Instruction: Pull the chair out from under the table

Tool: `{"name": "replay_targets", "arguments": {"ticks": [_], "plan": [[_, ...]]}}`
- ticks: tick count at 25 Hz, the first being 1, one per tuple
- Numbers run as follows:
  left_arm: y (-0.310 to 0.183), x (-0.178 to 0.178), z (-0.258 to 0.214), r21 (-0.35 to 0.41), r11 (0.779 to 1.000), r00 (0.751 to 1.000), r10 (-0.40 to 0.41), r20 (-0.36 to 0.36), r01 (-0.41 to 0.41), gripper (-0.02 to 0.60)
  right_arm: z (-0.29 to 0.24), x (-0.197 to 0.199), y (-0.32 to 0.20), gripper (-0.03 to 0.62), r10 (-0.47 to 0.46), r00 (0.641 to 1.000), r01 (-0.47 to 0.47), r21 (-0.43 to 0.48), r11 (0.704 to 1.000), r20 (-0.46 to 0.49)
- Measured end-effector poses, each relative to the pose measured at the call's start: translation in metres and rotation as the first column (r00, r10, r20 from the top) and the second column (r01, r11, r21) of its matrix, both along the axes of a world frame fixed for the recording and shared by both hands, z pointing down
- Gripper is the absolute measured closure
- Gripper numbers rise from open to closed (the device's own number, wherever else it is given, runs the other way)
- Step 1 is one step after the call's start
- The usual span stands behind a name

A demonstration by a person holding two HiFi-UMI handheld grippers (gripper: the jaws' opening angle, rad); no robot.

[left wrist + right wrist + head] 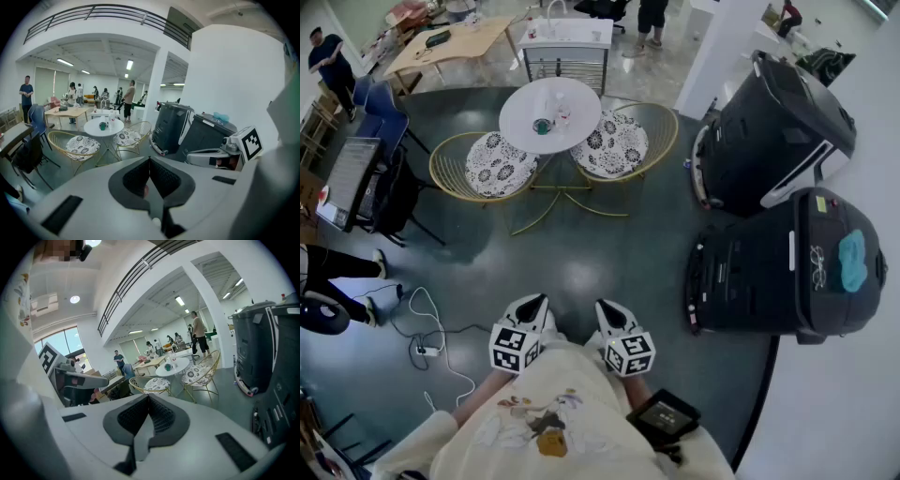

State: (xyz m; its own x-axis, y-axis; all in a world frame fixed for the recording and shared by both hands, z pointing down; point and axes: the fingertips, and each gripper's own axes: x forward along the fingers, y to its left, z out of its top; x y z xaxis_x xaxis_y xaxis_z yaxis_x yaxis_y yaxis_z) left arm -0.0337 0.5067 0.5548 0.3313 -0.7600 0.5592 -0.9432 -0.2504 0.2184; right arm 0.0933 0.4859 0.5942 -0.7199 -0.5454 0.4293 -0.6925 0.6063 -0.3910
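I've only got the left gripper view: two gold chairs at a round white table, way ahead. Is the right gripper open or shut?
Observer: Shut. Its own view shows the right gripper with jaws together, nothing between them.
Operator: Anything on the floor near me?
Observer: In the head view, a power strip with a white cable lies on the floor at the person's left.
Operator: Where are the grippers?
Observer: The left gripper is beside the right one, close to the body, well short of the chairs.
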Motion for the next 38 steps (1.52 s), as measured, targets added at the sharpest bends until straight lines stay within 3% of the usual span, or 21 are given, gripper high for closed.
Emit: {"name": "replay_targets", "arguments": {"ticks": [10,16,24,32,38], "plan": [[-0.005,-0.048,-0.006,0.03,0.999,0.999,0.033,-0.016,-0.032,0.572,-0.007,-0.054,0.004,0.585,-0.002,1.0,0.002,0.008,1.0,-0.024],[-0.004,-0.097,-0.009,0.053,0.999,0.999,0.009,-0.031,-0.007,0.572,-0.009,-0.101,-0.005,0.583,0.014,0.998,-0.012,-0.036,0.999,0.055],[-0.019,-0.146,0.001,0.047,0.998,0.998,0.034,-0.059,-0.031,0.572,0.003,-0.155,-0.017,0.583,-0.001,1.0,0.001,-0.031,1.0,0.009],[-0.098,-0.153,0.015,0.014,0.998,0.997,0.059,-0.051,-0.058,0.572,0.012,-0.157,-0.107,0.584,0.053,0.998,-0.052,-0.049,0.997,0.026],[-0.212,-0.143,-0.004,0.052,0.998,0.999,0.038,0.008,-0.038,0.572,-0.003,-0.143,-0.243,0.583,0.081,0.988,-0.074,-0.056,0.996,0.134]]}}
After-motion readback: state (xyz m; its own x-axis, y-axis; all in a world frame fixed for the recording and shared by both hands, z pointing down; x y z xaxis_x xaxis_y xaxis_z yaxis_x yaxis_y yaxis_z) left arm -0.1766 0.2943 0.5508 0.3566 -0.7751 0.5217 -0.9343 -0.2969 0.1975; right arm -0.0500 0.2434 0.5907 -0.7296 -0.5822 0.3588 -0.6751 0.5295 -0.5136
